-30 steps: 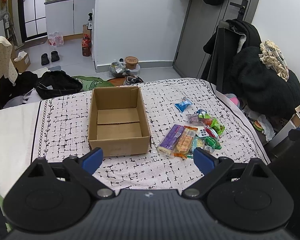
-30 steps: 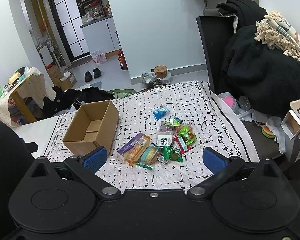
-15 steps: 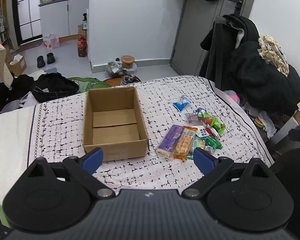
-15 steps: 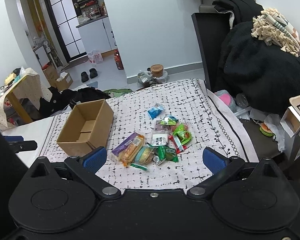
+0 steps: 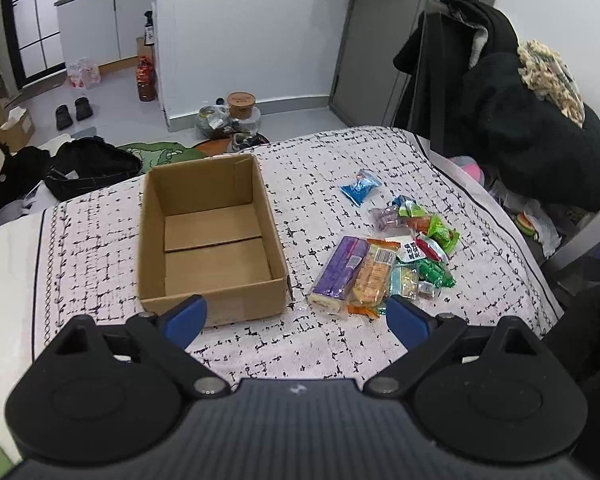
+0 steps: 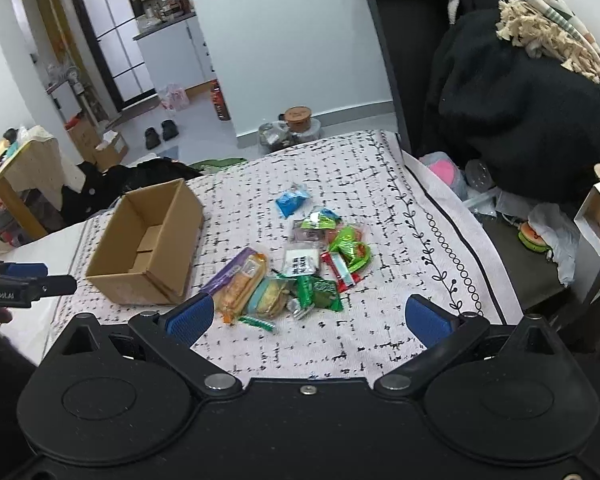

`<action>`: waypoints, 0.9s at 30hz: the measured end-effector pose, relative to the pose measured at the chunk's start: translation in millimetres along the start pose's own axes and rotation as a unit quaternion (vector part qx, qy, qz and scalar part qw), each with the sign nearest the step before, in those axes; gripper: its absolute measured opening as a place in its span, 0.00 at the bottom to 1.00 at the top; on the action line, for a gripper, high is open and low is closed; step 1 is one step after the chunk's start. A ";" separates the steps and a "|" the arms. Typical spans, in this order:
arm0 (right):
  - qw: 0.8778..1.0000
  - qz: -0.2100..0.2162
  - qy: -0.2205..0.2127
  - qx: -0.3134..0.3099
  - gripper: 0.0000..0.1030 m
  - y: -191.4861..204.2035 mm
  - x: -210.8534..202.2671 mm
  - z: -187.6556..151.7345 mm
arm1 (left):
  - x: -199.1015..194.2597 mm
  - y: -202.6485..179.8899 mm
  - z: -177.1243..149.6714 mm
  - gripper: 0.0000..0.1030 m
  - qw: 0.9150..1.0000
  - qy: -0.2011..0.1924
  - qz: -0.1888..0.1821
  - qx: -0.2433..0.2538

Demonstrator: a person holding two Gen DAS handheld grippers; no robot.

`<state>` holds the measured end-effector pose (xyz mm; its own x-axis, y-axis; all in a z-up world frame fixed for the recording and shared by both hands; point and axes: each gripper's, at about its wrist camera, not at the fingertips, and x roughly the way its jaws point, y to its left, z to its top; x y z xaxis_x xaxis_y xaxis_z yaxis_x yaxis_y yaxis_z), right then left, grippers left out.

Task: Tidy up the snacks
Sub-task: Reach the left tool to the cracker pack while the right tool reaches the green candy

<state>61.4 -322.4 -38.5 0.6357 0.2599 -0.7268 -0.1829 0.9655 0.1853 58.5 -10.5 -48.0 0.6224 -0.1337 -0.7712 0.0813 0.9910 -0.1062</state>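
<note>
Both grippers have drifted nearer the bed, left gripper (image 5: 296,318) and right gripper (image 6: 308,318) fingers apart, snacks (image 6: 296,268) piled beside the empty cardboard box (image 5: 208,236); approach underway, next comes picking one packet.

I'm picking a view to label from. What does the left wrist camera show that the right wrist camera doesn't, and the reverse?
Only the left wrist view looks straight down into the cardboard box, showing its bare floor, and takes in the grey door.

Only the right wrist view shows the left gripper from outside, near the box, and the cloth-covered side table.

Both show the box, the snack pile beside it, the blue packet lying apart, and open grippers holding nothing.
</note>
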 end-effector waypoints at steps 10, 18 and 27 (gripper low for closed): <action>1.000 -0.004 0.022 0.005 1.00 -0.2 31.1 -9.0 | 44.6 -7.0 -1.1 0.91 0.999 0.017 -0.022 0.033; 0.999 -0.011 0.034 0.005 0.99 9.2 58.5 -11.6 | 79.1 -12.0 1.4 0.81 0.997 0.037 -0.042 0.057; 0.998 -0.013 0.045 0.033 0.87 7.8 91.1 -8.0 | 115.7 -24.8 12.9 0.64 0.992 0.051 -0.075 0.090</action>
<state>111.9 -291.3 -108.6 0.5697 0.2343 -0.7878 -0.1155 0.9718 0.2055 138.5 -50.6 -126.6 0.5114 -0.2693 -0.8161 0.3093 0.9437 -0.1175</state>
